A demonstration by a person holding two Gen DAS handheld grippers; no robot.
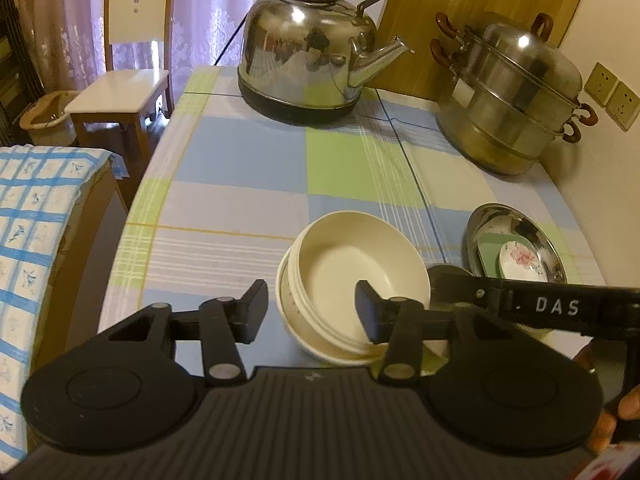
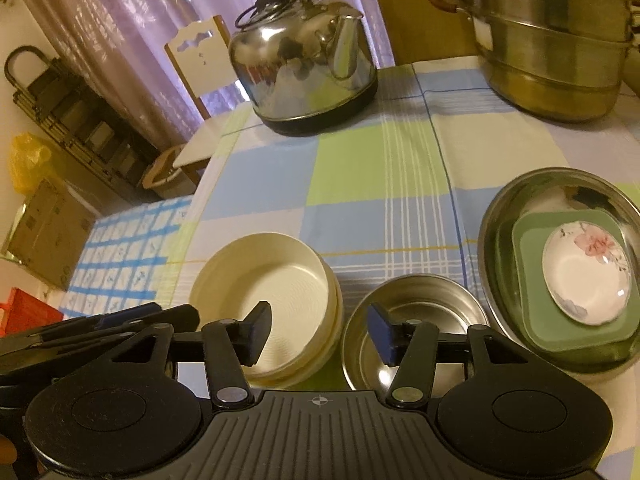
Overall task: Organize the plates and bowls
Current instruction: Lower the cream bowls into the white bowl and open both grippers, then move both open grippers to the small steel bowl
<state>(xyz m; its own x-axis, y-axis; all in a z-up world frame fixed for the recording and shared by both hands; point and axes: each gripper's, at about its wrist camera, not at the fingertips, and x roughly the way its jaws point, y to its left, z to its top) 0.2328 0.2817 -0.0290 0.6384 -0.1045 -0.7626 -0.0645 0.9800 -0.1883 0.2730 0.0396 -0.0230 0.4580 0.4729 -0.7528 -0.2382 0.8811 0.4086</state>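
Note:
A stack of cream bowls (image 1: 352, 280) (image 2: 268, 300) sits near the table's front edge. My left gripper (image 1: 312, 312) is open around the stack's near left rim, one finger inside the top bowl, one outside. A small steel bowl (image 2: 416, 332) stands right of the stack. My right gripper (image 2: 320, 332) is open and empty, its left finger over the cream stack, its right finger over the steel bowl. A steel plate (image 2: 532, 188) (image 1: 512, 220) at the right holds a green square plate (image 2: 532, 236) (image 1: 488, 252) and a floral saucer (image 2: 588, 272) (image 1: 522, 260).
A steel kettle (image 1: 308, 52) (image 2: 304, 68) stands at the table's back, a stacked steamer pot (image 1: 516, 100) (image 2: 552, 40) at the back right. The checked tablecloth (image 1: 248, 184) covers the table. A chair (image 1: 128, 80) and a bucket (image 1: 48, 116) stand to the left.

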